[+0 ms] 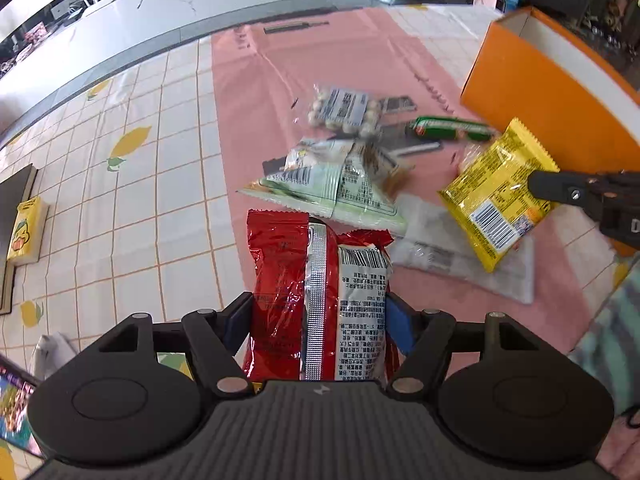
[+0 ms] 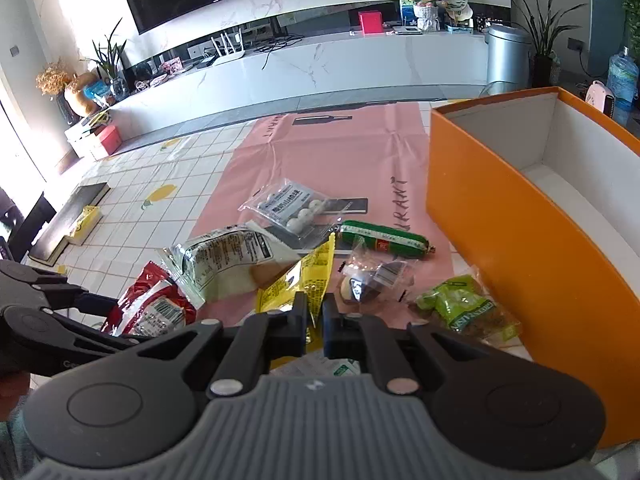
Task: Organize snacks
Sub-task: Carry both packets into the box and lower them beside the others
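My left gripper (image 1: 319,312) is shut on a red snack bag (image 1: 316,280) and holds it over the pink mat; it also shows in the right wrist view (image 2: 150,306). My right gripper (image 2: 315,306) is shut on a yellow snack packet (image 2: 300,280), which hangs tilted in the left wrist view (image 1: 496,192). An open orange box (image 2: 520,240) stands at the right, its white inside showing. On the mat lie a pale green bag (image 1: 332,188), a clear pack of white balls (image 1: 344,110) and a green sausage (image 2: 382,238).
A pink mat (image 2: 340,152) lies on a lemon-print tablecloth (image 1: 120,200). A small green packet (image 2: 466,308) and a clear wrapped snack (image 2: 372,276) lie near the box. A yellow box (image 1: 26,228) and a dark book sit at the left.
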Action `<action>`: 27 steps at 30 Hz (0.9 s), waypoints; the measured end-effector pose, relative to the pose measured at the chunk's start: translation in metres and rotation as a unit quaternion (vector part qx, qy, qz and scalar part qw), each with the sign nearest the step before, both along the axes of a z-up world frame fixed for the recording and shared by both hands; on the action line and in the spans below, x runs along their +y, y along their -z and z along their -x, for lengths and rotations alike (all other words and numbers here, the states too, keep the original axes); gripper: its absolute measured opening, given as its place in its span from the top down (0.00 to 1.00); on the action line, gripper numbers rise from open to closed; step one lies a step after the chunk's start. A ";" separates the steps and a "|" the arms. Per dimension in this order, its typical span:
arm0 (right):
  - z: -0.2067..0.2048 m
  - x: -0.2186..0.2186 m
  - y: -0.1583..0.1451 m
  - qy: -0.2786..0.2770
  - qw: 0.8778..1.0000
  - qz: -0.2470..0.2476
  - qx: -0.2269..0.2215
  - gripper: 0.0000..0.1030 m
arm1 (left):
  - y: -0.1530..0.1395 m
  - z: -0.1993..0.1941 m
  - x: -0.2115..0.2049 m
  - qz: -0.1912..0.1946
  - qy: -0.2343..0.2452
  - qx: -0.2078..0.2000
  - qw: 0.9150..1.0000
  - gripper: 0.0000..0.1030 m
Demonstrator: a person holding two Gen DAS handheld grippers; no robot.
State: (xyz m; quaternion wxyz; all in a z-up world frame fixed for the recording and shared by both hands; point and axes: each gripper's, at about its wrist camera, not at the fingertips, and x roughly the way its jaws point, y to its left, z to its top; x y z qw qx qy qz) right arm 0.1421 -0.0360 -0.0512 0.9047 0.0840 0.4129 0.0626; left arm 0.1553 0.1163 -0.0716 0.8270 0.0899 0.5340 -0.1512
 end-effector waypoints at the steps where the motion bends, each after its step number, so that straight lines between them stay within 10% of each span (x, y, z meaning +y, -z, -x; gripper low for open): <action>1: 0.001 -0.006 -0.004 0.004 1.000 -0.008 0.001 0.98 | -0.008 0.003 -0.002 0.012 -0.004 -0.004 1.000 0.23; 14: 0.030 -0.087 -0.072 0.028 0.998 -0.047 -0.037 0.98 | -0.101 0.027 -0.072 0.095 0.020 -0.085 0.992 0.23; 27: 0.031 -0.216 -0.114 0.072 0.997 0.017 -0.024 0.98 | -0.116 -0.016 -0.220 0.135 0.126 -0.065 0.981 0.23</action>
